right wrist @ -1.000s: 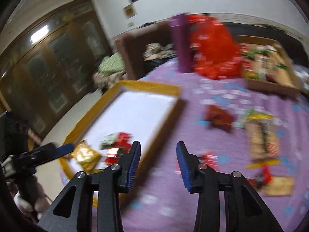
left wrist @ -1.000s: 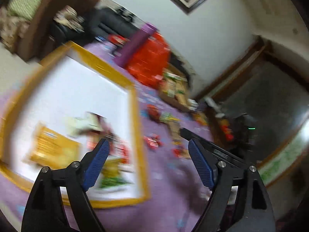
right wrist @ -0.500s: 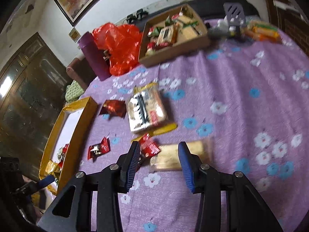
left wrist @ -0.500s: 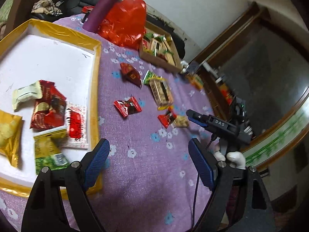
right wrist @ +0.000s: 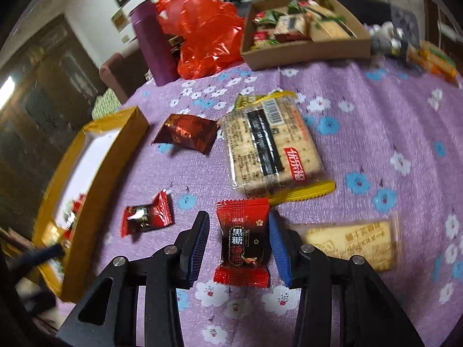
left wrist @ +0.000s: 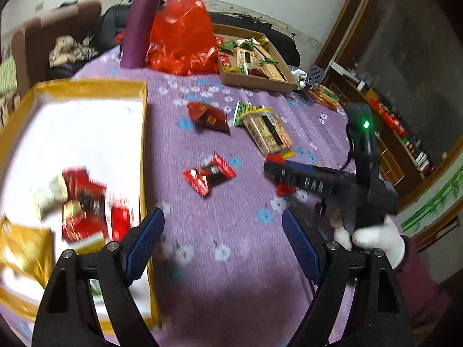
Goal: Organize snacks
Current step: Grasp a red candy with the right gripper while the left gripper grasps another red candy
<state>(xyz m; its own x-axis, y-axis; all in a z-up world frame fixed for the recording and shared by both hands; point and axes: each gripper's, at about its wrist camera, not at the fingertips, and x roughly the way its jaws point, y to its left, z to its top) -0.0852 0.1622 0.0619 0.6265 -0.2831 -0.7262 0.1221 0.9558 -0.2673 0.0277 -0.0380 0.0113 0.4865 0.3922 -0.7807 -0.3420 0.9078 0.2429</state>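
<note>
A red and black candy packet (right wrist: pixel 243 243) lies flat on the purple cloth between the open fingers of my right gripper (right wrist: pixel 238 238), with a gap on each side. A cracker pack (right wrist: pixel 269 144), a dark red packet (right wrist: pixel 186 133), a small red candy (right wrist: pixel 146 215) and a pale biscuit packet (right wrist: pixel 353 240) lie around it. The yellow-rimmed tray (left wrist: pixel 143 133) holds several snacks at the left. My left gripper (left wrist: pixel 222 243) is open and empty above the cloth beside the tray. The right gripper (left wrist: pixel 292 173) shows in the left wrist view, low over the cloth.
A cardboard box of snacks (right wrist: pixel 306 49), a red plastic bag (right wrist: pixel 205 37) and a purple bottle (right wrist: pixel 153 43) stand at the back. Orange packets (right wrist: pixel 434 60) lie at the far right edge. A dark cabinet is on the left.
My right gripper has come down and forward, so the red and black candy packet now sits between its fingers. My left gripper has swung to the right, away from the tray.
</note>
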